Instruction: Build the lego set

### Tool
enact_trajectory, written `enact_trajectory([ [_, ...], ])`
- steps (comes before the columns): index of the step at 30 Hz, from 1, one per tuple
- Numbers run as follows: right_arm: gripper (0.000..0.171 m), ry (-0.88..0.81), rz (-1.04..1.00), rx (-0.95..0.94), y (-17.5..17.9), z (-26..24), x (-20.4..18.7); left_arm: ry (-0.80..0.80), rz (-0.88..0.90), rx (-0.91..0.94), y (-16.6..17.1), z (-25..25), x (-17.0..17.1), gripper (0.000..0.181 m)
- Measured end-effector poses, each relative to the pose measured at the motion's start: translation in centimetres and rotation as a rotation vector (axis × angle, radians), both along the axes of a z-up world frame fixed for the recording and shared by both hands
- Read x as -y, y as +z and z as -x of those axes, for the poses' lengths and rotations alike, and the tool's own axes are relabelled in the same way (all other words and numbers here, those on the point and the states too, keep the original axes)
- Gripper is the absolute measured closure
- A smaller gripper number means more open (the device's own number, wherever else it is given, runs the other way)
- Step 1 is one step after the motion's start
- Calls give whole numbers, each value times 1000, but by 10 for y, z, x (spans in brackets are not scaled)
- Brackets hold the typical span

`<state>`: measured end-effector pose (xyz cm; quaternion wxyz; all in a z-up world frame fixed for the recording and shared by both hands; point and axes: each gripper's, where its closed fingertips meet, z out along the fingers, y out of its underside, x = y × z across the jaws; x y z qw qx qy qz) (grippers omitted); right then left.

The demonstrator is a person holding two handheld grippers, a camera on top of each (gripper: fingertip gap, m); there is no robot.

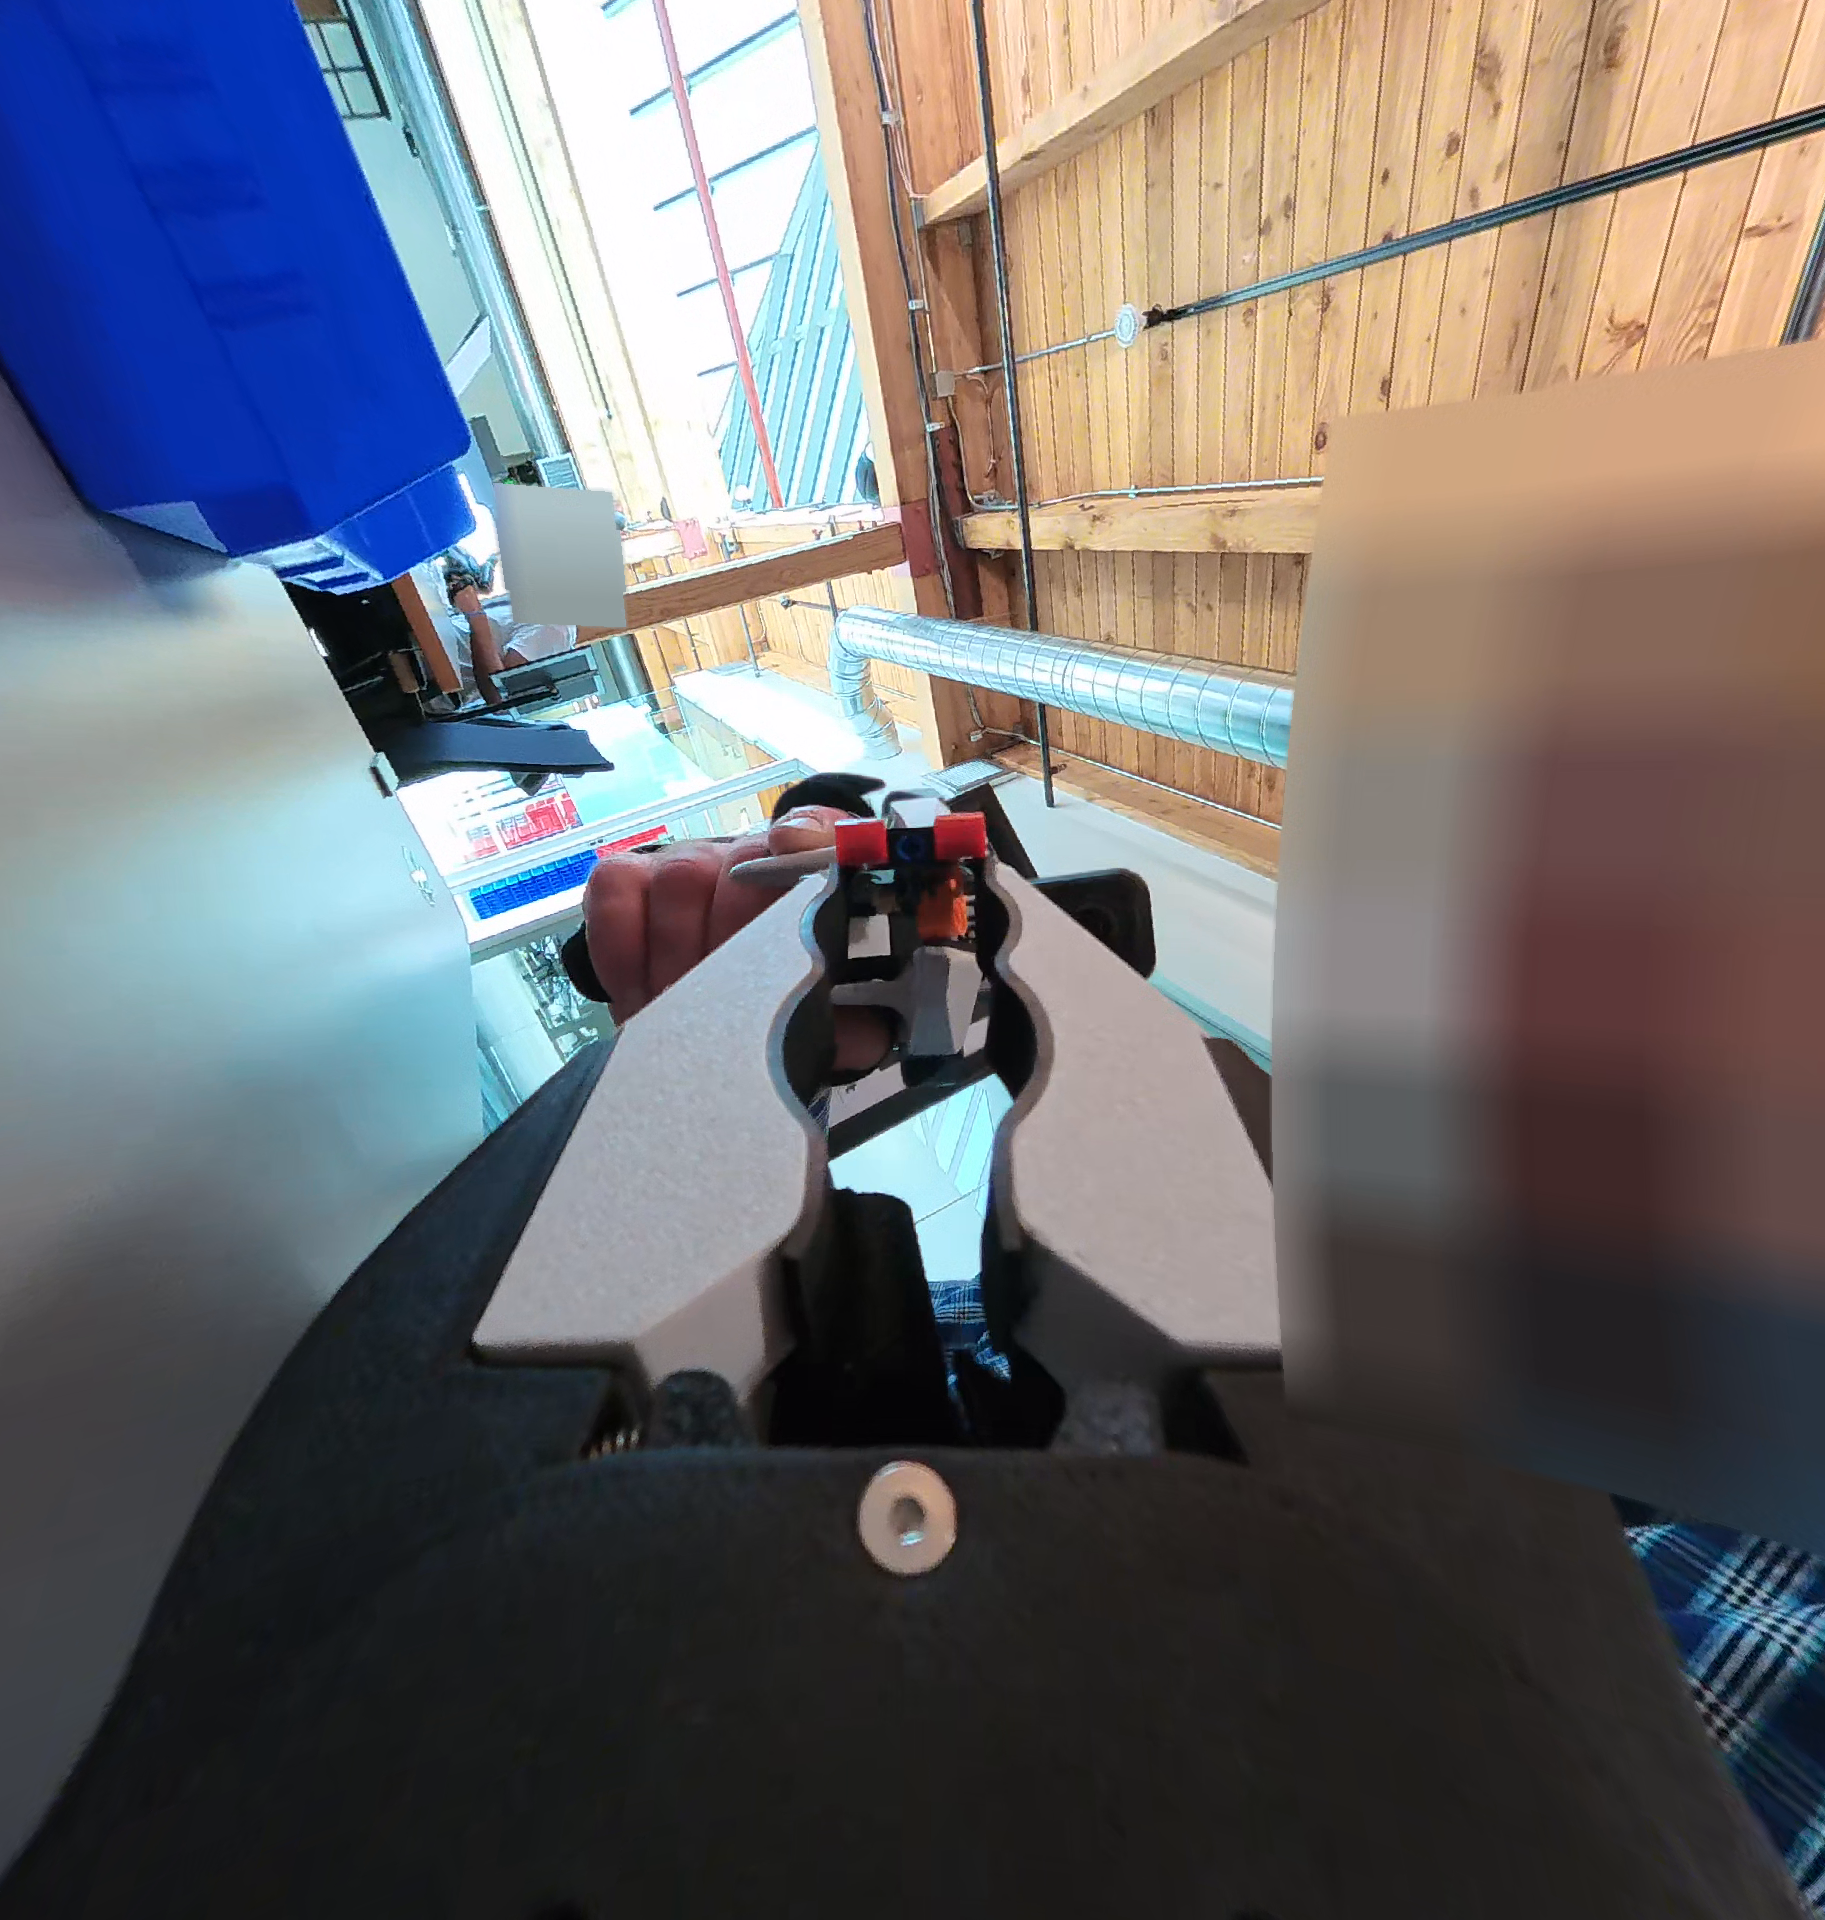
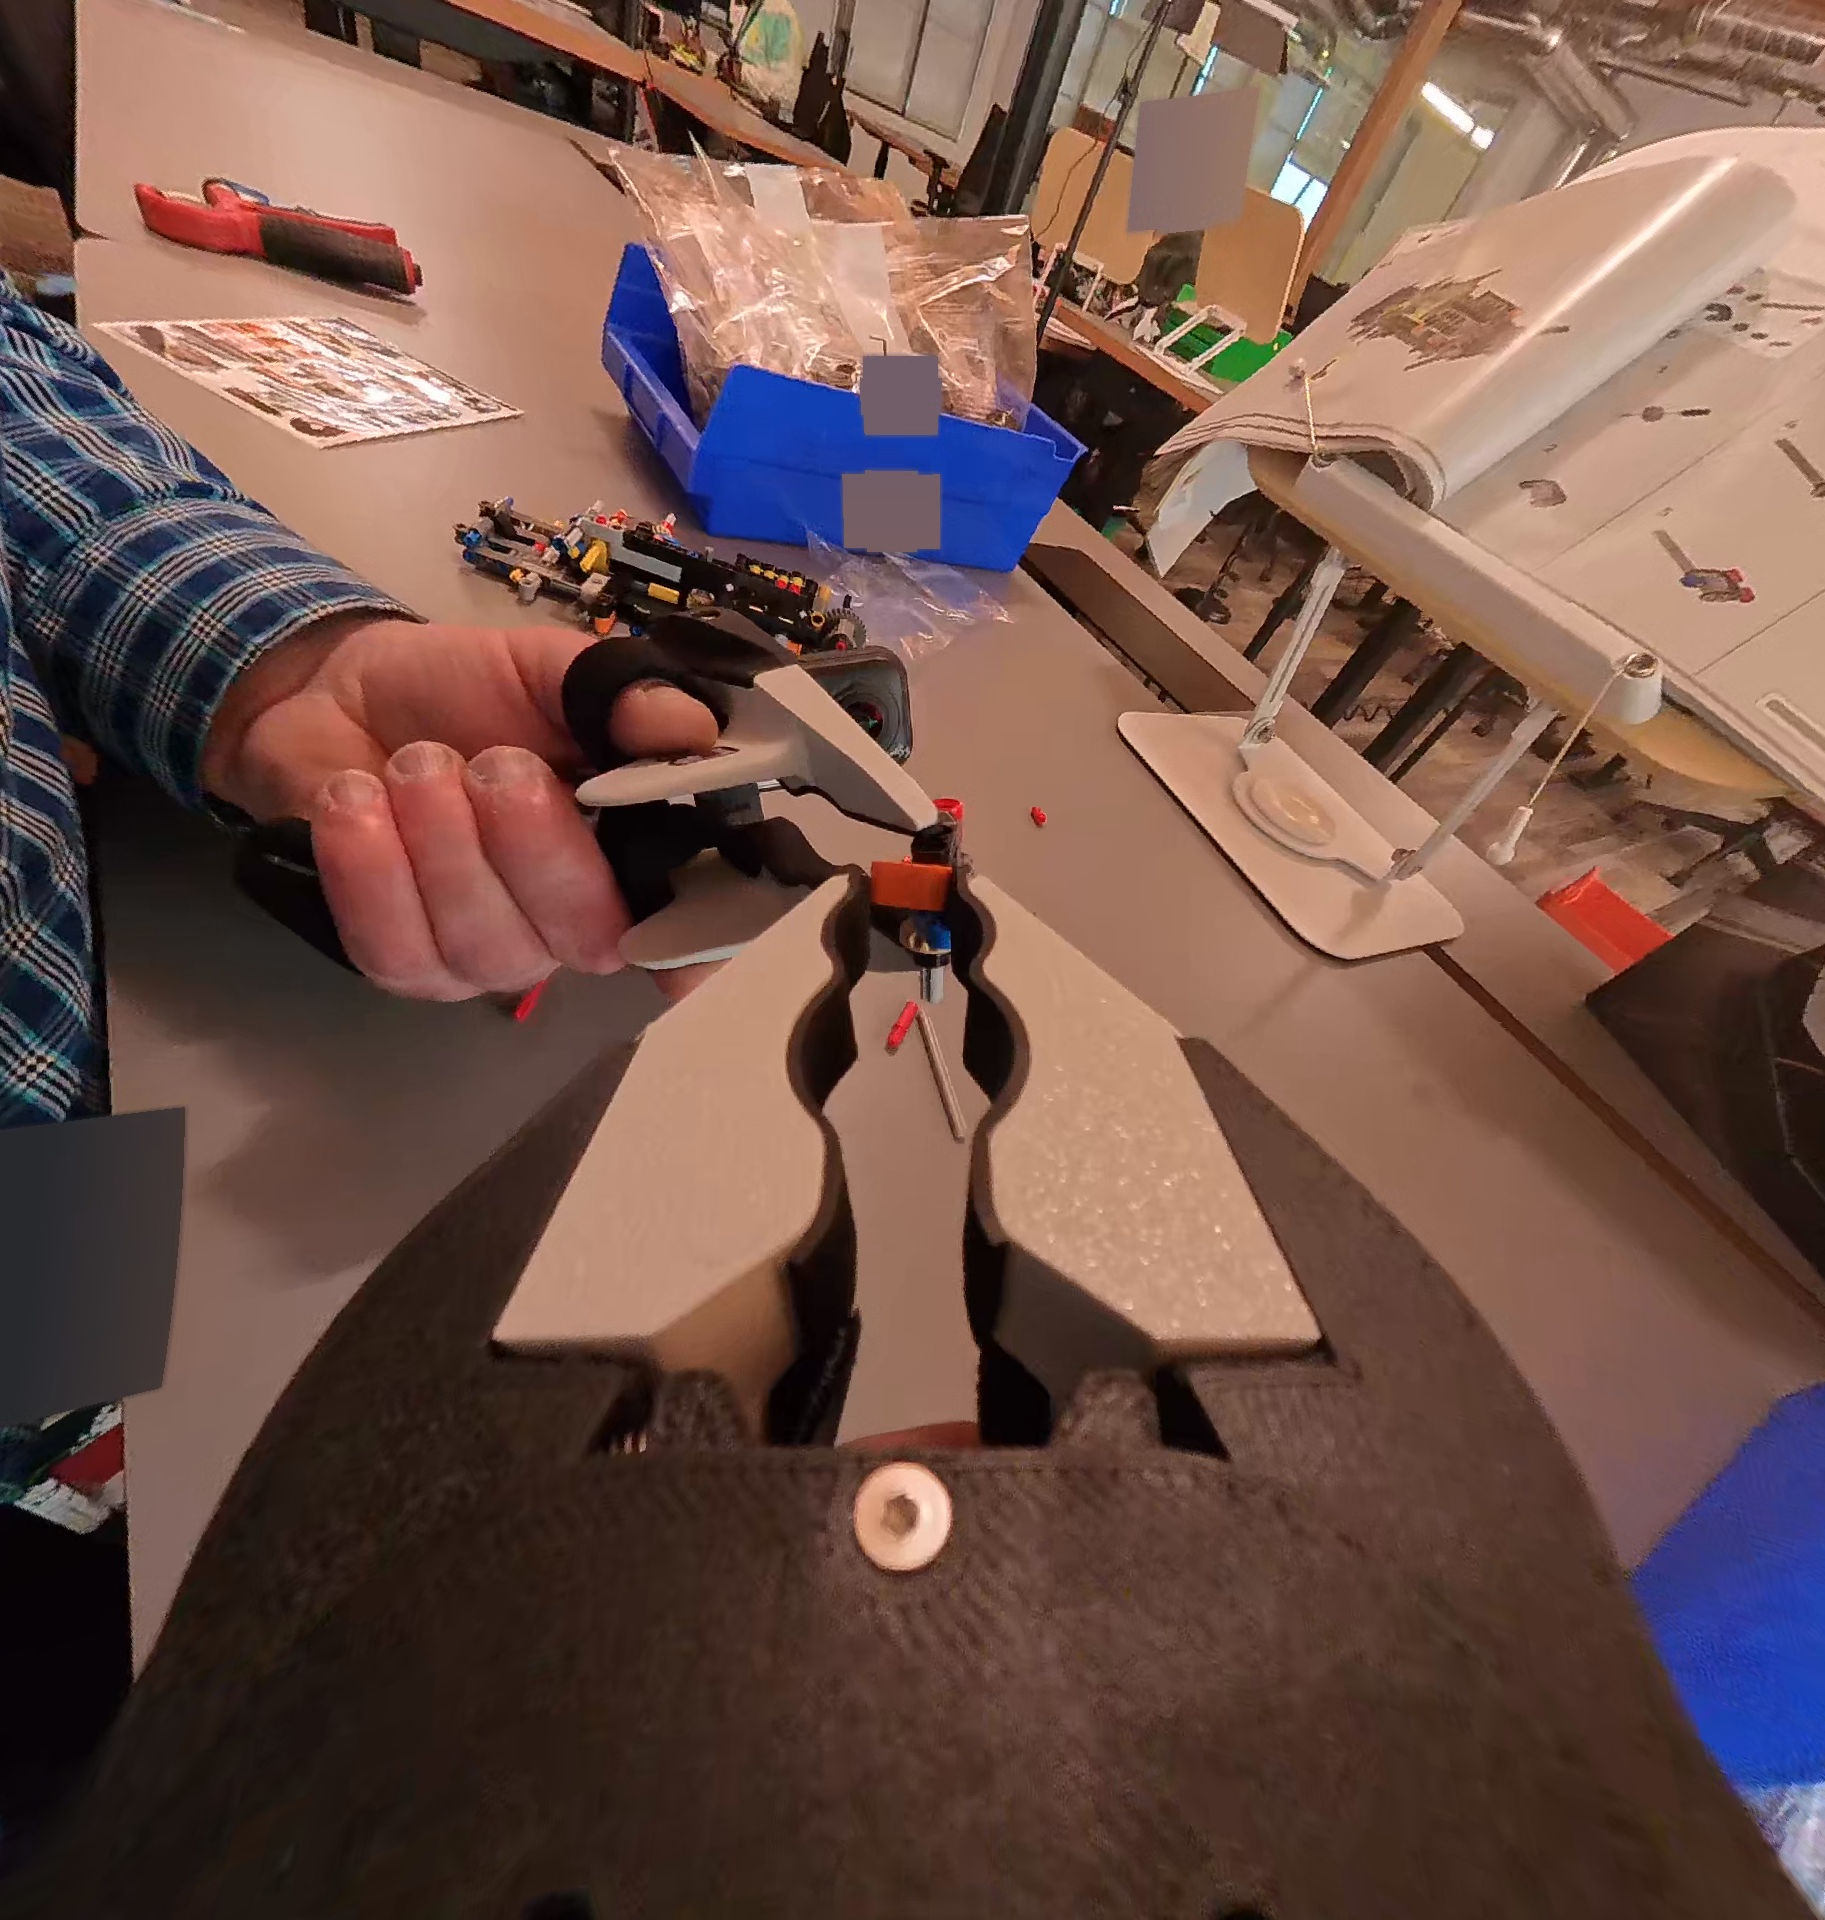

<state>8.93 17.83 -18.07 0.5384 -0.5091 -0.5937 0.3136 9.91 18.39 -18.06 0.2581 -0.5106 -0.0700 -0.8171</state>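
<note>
The right gripper (image 2: 910,883) with wavy grey fingers pinches a small lego assembly (image 2: 916,896); the left gripper (image 1: 913,857) clamps it too; smooth grey table (image 2: 451,239) under a wooden ceiling (image 1: 1407,260).

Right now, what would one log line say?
both claws: shut on small lego assembly | held above table | loose red pin, grey axle below

Right claw (image 2: 913,883): matt grey fingers w/ grainy plastic finish, rough black printed body, shiny metal screw (image 2: 903,1515). Ahead of it, glossy blue plastic bin (image 2: 783,457) w/ crinkly clear bags (image 2: 846,270). Table (image 2: 451,1143) under claw: smooth matt grey. Left: plaid cloth sleeve (image 2: 108,582).
</note>
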Motion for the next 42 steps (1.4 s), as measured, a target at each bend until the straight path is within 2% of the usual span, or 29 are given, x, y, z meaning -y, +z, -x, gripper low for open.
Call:
enact_trajectory([
  [15,159,-88,17,5,-12,-3,-13,54,96,-22,-14,1,-12,159],
  [19,159,-114,51,5,-16,-13,-14,103,75,-102,-18,11,-17,159],
  [24,159,-137,206,206,-74,-28,-3,145,0,-275,-22,24,-17,159],
  [28,159,-170,261,417,-120,-33,5,159,-13,-315,-24,32,-16,159],
  [32,158,-182,307,518,-139,-33,9,145,-16,-345,-27,30,-12,158],
  [35,156,-192,319,523,-139,-36,9,141,-12,-339,-27,31,-10,158],
  [39,144,-258,308,551,-137,-48,4,134,-10,-336,-27,31,-9,159],
  [42,149,-281,306,523,-125,-46,12,132,-16,-344,-26,31,-8,159],
])
